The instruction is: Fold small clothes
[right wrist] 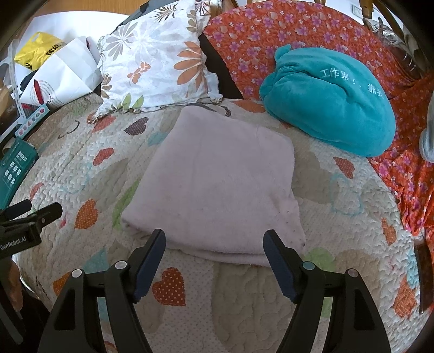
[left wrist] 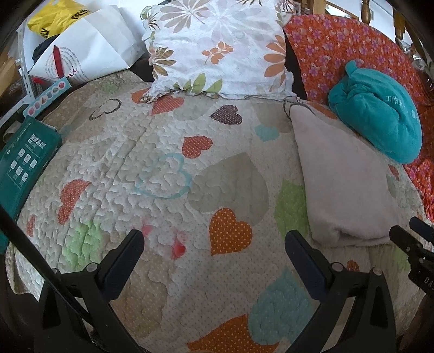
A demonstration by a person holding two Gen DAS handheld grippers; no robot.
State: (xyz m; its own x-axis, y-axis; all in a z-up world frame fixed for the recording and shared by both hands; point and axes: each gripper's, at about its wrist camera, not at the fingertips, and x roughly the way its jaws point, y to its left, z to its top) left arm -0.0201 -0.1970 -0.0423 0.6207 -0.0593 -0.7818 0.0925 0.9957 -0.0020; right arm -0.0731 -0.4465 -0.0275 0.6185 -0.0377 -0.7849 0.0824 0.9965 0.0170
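Note:
A pale pink garment (right wrist: 217,184) lies folded into a flat rectangle on the heart-patterned quilt (right wrist: 81,168). My right gripper (right wrist: 215,235) hovers open just in front of the garment's near edge, nothing between its fingers. In the left wrist view the same garment (left wrist: 344,179) lies at the right. My left gripper (left wrist: 214,236) stands open over bare quilt (left wrist: 162,152) to the left of it, holding nothing. Each gripper shows at the edge of the other's view: the right gripper (left wrist: 407,233) at the far right, the left gripper (right wrist: 44,207) at the far left.
A floral pillow (right wrist: 154,62) and an orange flowered cover (right wrist: 298,30) lie at the back. A teal plush cushion (right wrist: 333,103) sits behind the garment to the right. A green box (left wrist: 24,160), a white paper bag (left wrist: 89,46) and a yellow bag (left wrist: 51,19) crowd the left.

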